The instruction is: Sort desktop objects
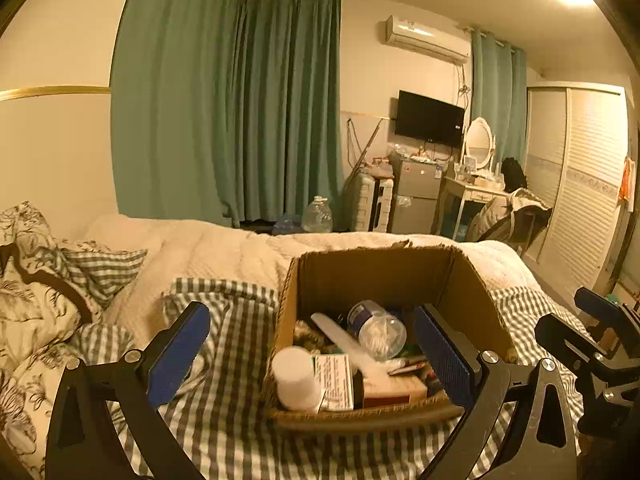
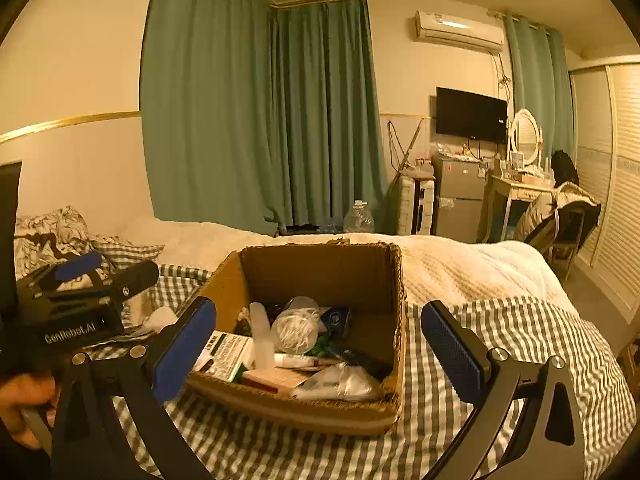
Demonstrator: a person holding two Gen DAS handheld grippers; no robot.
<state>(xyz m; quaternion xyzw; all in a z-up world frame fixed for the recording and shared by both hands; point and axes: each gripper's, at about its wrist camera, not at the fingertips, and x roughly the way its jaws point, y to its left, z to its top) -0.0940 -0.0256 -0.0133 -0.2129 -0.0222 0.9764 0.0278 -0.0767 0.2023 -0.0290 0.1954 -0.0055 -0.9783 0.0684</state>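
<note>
Cardboard box [image 1: 384, 276] sits on the gingham sheet [image 1: 228, 400] on the bed, open top, filled with small clutter.

Left wrist view: left gripper [image 1: 316, 356] has its jaws wide apart, nothing between the pads. Its right blue pad overlaps the box's right side in the picture; contact can't be judged. Inside the box: white bottle [image 1: 296, 378] at the near left, printed carton [image 1: 334, 382] just beside it, clear jar of cotton swabs [image 1: 380, 332] further back. Carton text is too small to read. Items underneath are dark and jumbled, not identifiable. Right gripper [image 1: 592, 340] shows only partly at the right edge, cut off by the frame.

Right wrist view: right gripper [image 2: 320, 354] also has its jaws spread, empty, straddling the box [image 2: 320, 276] in the picture. Swab jar [image 2: 298, 330] mid-box, printed carton [image 2: 226, 354] near left, crumpled plastic bag [image 2: 340, 384] at the near wall. Left gripper [image 2: 80, 280] appears at the left from the side; its jaws can't be judged here. A hand [image 2: 20, 404] is half cut off at the lower left corner.
</note>
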